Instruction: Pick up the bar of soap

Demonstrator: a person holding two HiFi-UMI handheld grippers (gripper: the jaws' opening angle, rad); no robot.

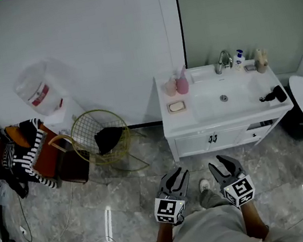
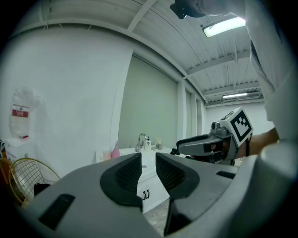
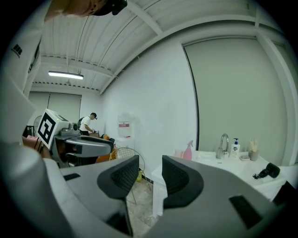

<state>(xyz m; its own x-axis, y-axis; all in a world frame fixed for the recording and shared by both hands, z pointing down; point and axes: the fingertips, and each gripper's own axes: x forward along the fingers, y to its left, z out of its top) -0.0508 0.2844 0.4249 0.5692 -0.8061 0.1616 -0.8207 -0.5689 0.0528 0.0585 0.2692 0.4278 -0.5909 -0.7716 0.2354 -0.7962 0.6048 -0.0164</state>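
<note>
Pale rectangular bar of soap (image 1: 176, 107) lies in a dish at the left end of the white vanity counter (image 1: 170, 127), near the pink spray bottle (image 1: 182, 83). Not touched yet, so approach, grasp and lift all remain. Left gripper (image 1: 175, 175) jaws practically closed, empty. Right gripper (image 1: 218, 163) jaws slightly apart, empty. Both are well short of the counter. Red label on the clear water jug (image 1: 41, 95) unreadable.

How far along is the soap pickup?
Done: nothing yet. The bar of soap sits untouched in its dish at the left end of the vanity.
In hand: nothing. The left gripper is shut and the right gripper slightly open, both empty, over the floor short of the vanity.
Left: approach, grasp, lift.
</note>
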